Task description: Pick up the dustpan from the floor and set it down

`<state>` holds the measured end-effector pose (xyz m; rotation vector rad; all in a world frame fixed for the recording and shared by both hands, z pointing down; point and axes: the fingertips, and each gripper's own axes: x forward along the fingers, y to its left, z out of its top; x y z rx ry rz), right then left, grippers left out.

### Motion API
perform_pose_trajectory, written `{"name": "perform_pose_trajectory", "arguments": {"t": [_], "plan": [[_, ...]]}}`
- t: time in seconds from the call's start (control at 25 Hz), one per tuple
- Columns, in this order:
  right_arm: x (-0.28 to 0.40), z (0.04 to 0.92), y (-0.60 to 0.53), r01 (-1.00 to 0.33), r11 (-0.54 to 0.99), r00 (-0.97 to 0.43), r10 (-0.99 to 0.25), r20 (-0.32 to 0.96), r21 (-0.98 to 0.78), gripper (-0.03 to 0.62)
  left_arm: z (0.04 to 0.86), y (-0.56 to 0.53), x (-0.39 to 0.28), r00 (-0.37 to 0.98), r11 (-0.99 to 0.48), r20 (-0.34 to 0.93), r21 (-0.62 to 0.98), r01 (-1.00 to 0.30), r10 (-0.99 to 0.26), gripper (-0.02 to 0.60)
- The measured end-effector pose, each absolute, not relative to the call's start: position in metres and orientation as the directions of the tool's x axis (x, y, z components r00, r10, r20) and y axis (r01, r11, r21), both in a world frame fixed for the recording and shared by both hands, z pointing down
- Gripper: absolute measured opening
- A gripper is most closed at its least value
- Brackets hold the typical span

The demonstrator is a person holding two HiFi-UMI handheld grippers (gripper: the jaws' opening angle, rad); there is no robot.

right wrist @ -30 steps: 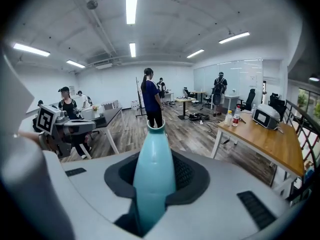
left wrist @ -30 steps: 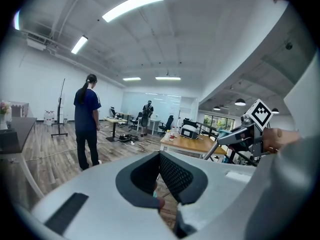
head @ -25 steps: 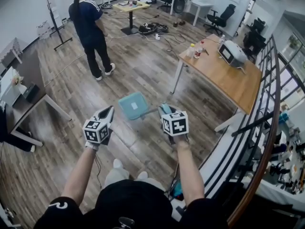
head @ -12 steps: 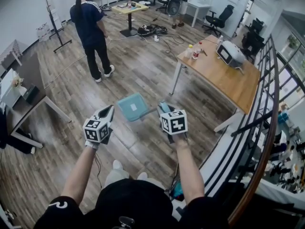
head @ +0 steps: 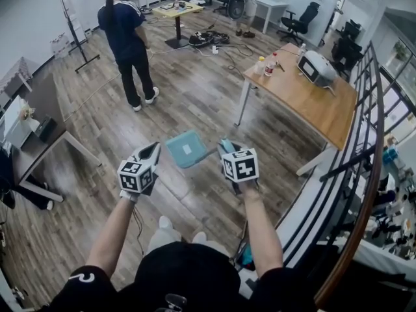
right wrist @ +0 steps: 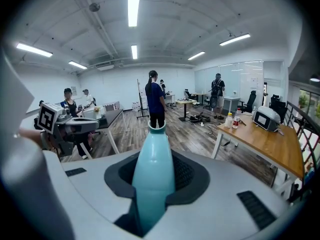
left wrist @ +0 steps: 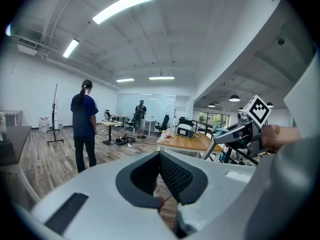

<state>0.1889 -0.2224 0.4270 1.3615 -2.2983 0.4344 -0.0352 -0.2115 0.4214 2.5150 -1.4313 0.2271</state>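
Hardly anything is changing over the last second: the right tool (head: pixel 225 150) is staying clenched on the teal handle (right wrist: pixel 153 169) of the dustpan (head: pixel 187 149), which is hanging in the air above the wooden floor (head: pixel 195 96). The left tool (head: pixel 150 155) is hovering just beside it, its jaws pressed together on nothing. With the pan already lifted and being held steady, the pick-up is looking done, and only the lowering to a chosen spot is probably waiting.
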Motion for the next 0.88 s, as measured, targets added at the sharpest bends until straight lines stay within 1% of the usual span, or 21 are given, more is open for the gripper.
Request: {"name": "perform_pose_trajectory", "arguments": {"t": [0.4, 0.56, 0.88], "plan": [[0.186, 0.449, -0.215, -0.881, 0.470, -0.418, -0.727, 0.545, -0.048, 0.089, 0.431, -0.208, -0.030, 0.534, -0.518, 0.273, 0.132, -0.845, -0.800, -0.002], [0.188, 0.465, -0.214, -0.884, 0.464, -0.412, -0.718, 0.560, -0.055, 0.089, 0.450, -0.207, -0.031, 0.542, -0.526, 0.292, 0.136, -0.839, -0.788, -0.002], [0.191, 0.515, -0.223, -0.896, 0.440, -0.378, -0.697, 0.609, -0.053, 0.089, 0.490, -0.209, -0.037, 0.546, -0.507, 0.339, 0.203, -0.838, -0.766, -0.002]]}}
